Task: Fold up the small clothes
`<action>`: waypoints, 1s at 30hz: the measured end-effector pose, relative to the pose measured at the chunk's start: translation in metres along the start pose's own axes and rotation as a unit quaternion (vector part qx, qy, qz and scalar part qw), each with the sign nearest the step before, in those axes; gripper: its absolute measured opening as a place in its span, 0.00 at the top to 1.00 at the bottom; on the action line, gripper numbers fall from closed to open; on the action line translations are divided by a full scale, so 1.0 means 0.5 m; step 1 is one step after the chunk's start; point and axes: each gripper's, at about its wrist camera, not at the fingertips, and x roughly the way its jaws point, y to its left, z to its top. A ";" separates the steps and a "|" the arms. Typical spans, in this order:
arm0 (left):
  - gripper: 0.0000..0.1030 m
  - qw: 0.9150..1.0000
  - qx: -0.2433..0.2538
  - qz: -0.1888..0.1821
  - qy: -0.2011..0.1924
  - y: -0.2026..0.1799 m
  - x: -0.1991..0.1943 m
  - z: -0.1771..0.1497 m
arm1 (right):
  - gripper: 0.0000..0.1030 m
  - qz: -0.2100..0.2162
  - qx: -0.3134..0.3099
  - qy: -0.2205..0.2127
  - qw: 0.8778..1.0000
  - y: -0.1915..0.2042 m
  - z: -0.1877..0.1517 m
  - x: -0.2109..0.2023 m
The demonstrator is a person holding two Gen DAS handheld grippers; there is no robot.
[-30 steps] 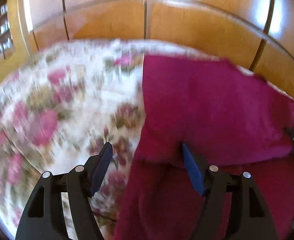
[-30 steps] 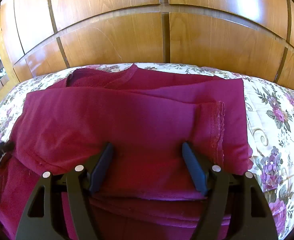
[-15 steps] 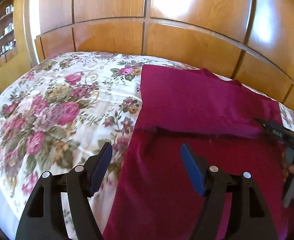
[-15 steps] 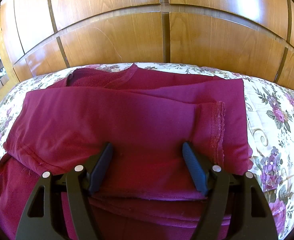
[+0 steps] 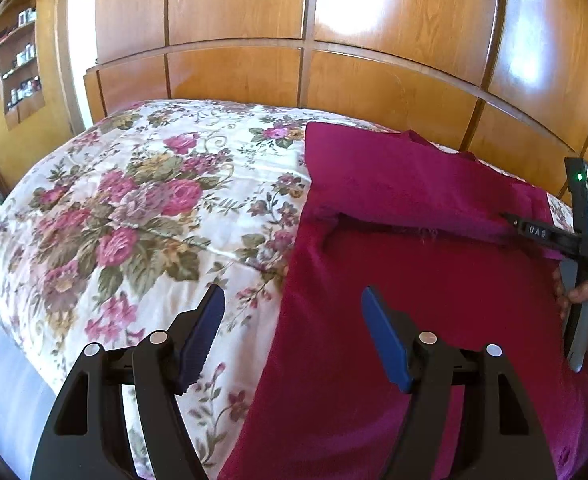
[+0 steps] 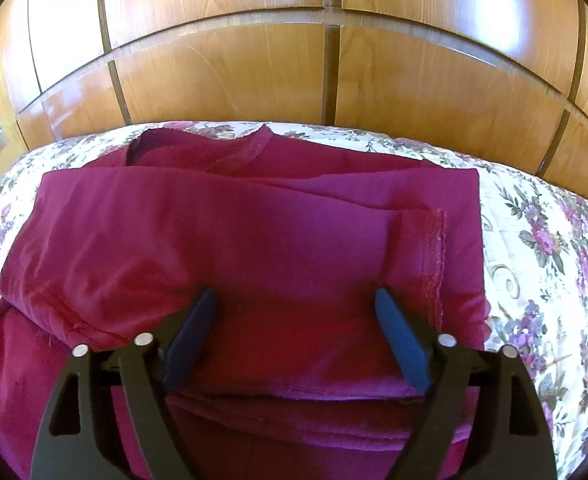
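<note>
A magenta garment (image 5: 421, 280) lies partly folded on the floral bedspread (image 5: 134, 216). Its far part is folded toward me, with the hem running across the middle. My left gripper (image 5: 294, 320) is open and empty, held above the garment's left edge. In the right wrist view the garment (image 6: 254, 240) fills the middle, and my right gripper (image 6: 294, 320) is open, low over the folded layer's near edge. The right gripper also shows at the right edge of the left wrist view (image 5: 549, 236), with its fingers at the fold's hem.
A wooden panelled headboard (image 5: 333, 80) rises right behind the bed. Shelves with small items (image 5: 20, 56) stand at the far left. The bed's left edge (image 5: 2, 352) drops off near me. Bare bedspread lies right of the garment (image 6: 541, 264).
My left gripper has pulled back and up from the garment's folded edge, which now lies flat. The right gripper has stayed in place, open.
</note>
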 end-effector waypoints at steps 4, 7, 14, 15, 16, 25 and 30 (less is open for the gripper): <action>0.32 1.000 -0.003 0.002 0.005 0.012 -0.011 -0.014 | 0.07 0.006 0.007 0.005 1.000 -0.006 -0.010 -0.024; 0.32 1.000 -0.006 0.003 0.010 0.019 -0.016 -0.026 | 0.07 0.010 0.012 0.005 1.000 -0.009 -0.028 -0.058; 0.32 1.000 -0.004 0.004 0.022 0.046 -0.033 -0.058 | 0.04 0.039 -0.001 0.037 0.999 -0.027 -0.091 -0.137; 0.32 1.000 -0.004 0.002 0.026 0.056 -0.038 -0.064 | 0.04 0.043 0.001 0.043 0.998 -0.036 -0.104 -0.147; 0.32 1.000 -0.005 -0.001 0.028 0.063 -0.042 -0.069 | 0.04 0.047 0.003 0.051 0.998 -0.046 -0.123 -0.158; 0.34 0.993 -0.023 -0.065 0.091 0.133 -0.091 -0.153 | 0.10 0.117 0.041 0.116 0.985 -0.122 -0.315 -0.270; 0.57 0.981 -0.034 -0.127 0.144 0.130 -0.096 -0.211 | 0.23 0.133 0.026 0.125 0.983 -0.109 -0.410 -0.353</action>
